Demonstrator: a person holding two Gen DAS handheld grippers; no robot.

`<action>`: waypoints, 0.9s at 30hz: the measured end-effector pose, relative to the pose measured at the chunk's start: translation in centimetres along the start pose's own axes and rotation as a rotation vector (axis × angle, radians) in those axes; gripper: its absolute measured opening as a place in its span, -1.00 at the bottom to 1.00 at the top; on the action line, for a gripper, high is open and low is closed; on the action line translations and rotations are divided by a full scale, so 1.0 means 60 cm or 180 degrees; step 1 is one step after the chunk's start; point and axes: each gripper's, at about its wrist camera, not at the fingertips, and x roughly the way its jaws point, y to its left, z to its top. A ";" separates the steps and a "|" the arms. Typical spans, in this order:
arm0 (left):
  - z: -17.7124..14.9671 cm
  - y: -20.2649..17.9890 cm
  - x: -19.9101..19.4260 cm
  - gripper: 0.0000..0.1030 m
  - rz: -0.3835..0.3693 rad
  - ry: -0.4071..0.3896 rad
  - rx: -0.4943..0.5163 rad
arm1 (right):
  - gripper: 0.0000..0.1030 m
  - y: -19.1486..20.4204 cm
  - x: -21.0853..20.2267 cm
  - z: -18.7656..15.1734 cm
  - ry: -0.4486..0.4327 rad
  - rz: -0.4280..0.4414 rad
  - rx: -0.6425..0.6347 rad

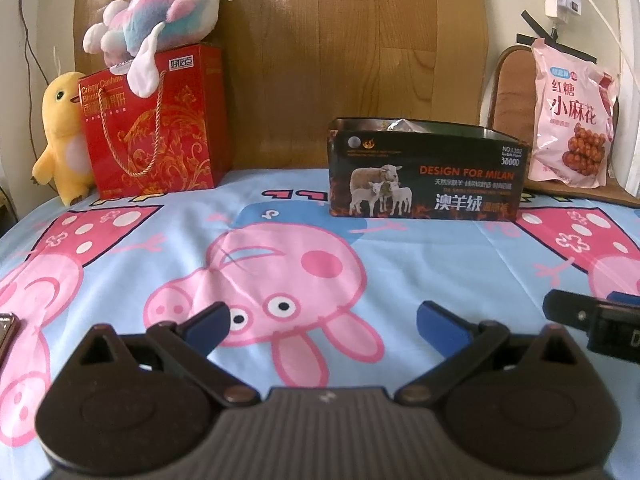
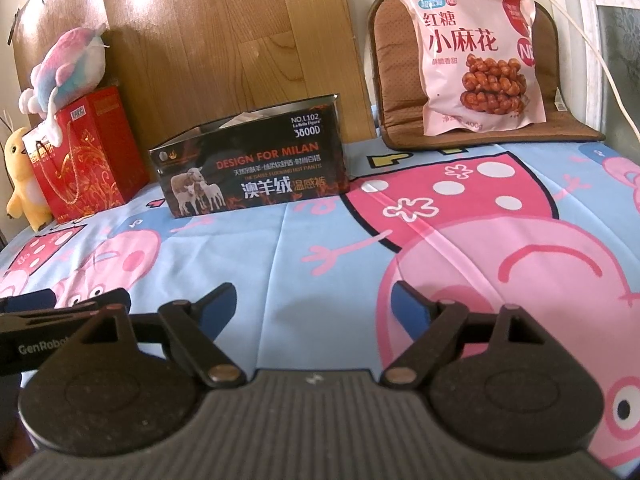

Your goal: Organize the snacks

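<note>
A dark open-topped box (image 1: 426,176) (image 2: 252,168) printed with sheep stands on the cartoon-print cloth, something silvery showing above its rim. A pink snack bag (image 1: 572,120) (image 2: 478,52) leans upright on a brown cushion (image 2: 404,92) at the back right. My left gripper (image 1: 322,320) is open over the cloth, well short of the box, nothing between its blue-padded fingers. My right gripper (image 2: 314,304) is open too, empty, low over the cloth. Each gripper shows at the edge of the other's view: the right gripper (image 1: 592,320), the left gripper (image 2: 60,312).
A red gift bag (image 1: 156,124) (image 2: 84,156) stands at the back left with a pink-blue plush (image 1: 160,20) (image 2: 68,68) on top and a yellow plush (image 1: 64,132) (image 2: 22,172) beside it. A wooden board (image 1: 340,48) backs the surface. Cables (image 1: 592,4) hang at the right.
</note>
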 end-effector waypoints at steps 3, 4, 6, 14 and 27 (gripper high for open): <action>0.000 -0.002 -0.002 1.00 -0.0004 -0.0028 0.0013 | 0.68 -0.003 0.000 0.001 -0.0003 0.0019 0.0007; 0.000 -0.002 -0.002 1.00 -0.0005 -0.0035 0.0017 | 0.69 -0.004 0.000 0.001 -0.0005 0.0024 0.0011; -0.001 -0.002 -0.004 1.00 -0.0004 -0.0053 0.0022 | 0.69 -0.004 0.000 0.001 -0.0007 0.0028 0.0015; -0.002 -0.003 -0.007 1.00 0.0002 -0.0092 0.0027 | 0.69 -0.005 0.000 0.001 -0.0009 0.0039 0.0017; -0.001 0.001 -0.006 1.00 -0.0008 -0.0078 -0.0031 | 0.73 -0.004 0.000 0.002 0.0006 0.0060 0.0008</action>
